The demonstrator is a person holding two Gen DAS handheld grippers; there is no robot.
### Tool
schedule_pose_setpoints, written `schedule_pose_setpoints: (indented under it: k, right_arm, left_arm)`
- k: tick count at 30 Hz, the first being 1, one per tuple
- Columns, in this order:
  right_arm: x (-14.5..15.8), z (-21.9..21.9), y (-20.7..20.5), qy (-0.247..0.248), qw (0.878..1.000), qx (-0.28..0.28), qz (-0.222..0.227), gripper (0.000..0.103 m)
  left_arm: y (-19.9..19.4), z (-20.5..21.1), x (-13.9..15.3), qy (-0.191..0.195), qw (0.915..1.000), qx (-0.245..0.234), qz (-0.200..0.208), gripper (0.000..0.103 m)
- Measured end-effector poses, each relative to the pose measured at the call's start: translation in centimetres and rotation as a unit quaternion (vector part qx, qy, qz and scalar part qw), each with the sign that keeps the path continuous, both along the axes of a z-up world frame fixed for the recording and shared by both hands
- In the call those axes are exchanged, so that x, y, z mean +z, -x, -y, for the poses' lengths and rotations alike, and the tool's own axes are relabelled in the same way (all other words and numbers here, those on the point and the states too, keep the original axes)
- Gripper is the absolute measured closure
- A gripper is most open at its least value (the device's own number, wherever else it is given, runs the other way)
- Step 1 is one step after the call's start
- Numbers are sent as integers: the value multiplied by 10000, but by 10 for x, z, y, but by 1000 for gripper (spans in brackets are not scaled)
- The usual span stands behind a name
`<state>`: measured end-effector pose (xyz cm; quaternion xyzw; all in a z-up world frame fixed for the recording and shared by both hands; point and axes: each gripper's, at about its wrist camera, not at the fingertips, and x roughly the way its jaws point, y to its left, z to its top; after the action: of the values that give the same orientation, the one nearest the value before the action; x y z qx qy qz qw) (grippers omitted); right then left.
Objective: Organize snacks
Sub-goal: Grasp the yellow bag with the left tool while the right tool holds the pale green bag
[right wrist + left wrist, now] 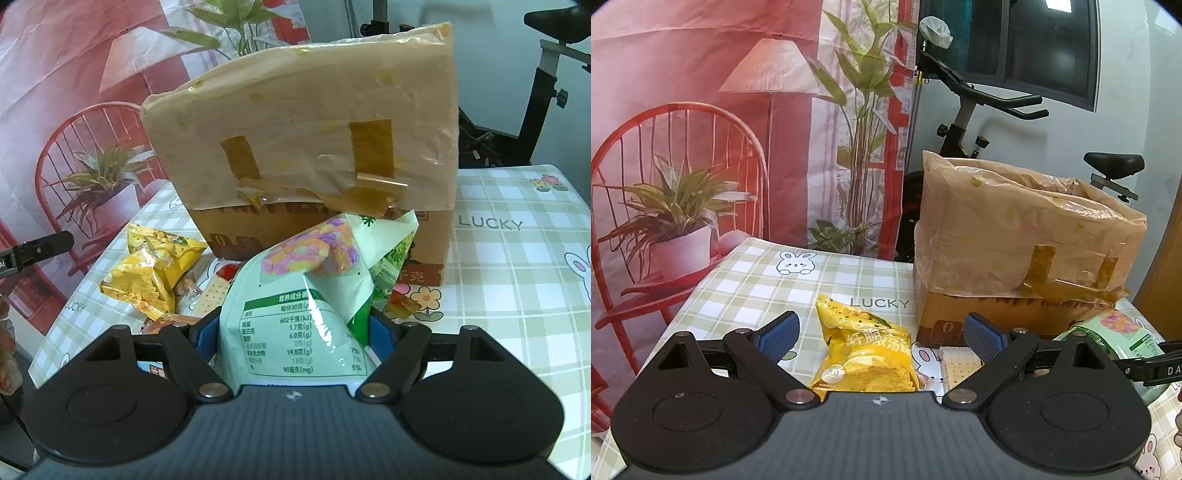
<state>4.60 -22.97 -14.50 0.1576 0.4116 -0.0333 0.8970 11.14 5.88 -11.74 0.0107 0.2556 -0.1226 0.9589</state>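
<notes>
My right gripper [293, 332] is shut on a pale green snack bag [299, 295]. The bag stands upright between the blue pads [382, 334], just in front of the box. From the left wrist view the same green bag [1115, 336] shows at the far right. My left gripper [881, 341] is open, its pads [779, 338] wide apart and touching nothing. A yellow snack bag [866, 350] lies on the table beneath the gap between them. Yellow bags [159, 273] and a cracker packet [214, 295] lie left of the box.
A cardboard box lined with a brown plastic bag [1015, 240] [306, 147] stands on the checked tablecloth [746, 284] [517, 295]. An exercise bike [964, 122] stands behind the table. A printed backdrop [701, 129] hangs at the left. A left gripper finger [37, 247] shows at the edge.
</notes>
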Motion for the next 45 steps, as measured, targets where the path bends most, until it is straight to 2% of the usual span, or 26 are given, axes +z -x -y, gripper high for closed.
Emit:
schedule_pose_setpoints:
  k: [11,19,23,27,30,34,38,41,42,45]
  right_arm:
    - [4,1,4,19,9997,-241,92,24]
    - [6,3,8,-48,9987,-465,177,24]
    - [2,2,6,-122,9984,-547,125,24]
    - [-2,2,4,-106,9982,-595,37,24]
    - [-4,1,3,-41,9982,-602,-25,24]
    - [-6,1,2,-58,9979,-638,-76,24]
    - [-8,-1,-2,-5,9983,-562,-135,24]
    - [-11,-2,-3,-23,9985,-515,-171,24]
    - [-12,-2,-4,-22,9987,-488,-175,24]
    - [-13,-3,-5,-25,9988,-448,-181,24]
  left_arm:
    - [-12,-19,6,-70,9998,170,67,6]
    - [-28,-53,-2,85,9991,347,-216,6]
    - [-49,-63,-15,332,9974,347,-542,6]
    - [-70,-56,-30,554,9964,139,-634,6]
    - [-84,-46,-49,829,9923,-89,-917,6]
    - [-97,-29,-70,800,9895,-324,-1163,6]
    - [-110,-28,-90,1004,9841,-152,-1457,6]
    - [-112,-34,-103,1390,9769,-147,-1619,4]
    - [-112,-35,-105,1493,9749,-156,-1642,6]
    - [-106,-38,-104,1670,9736,-262,-1535,22]
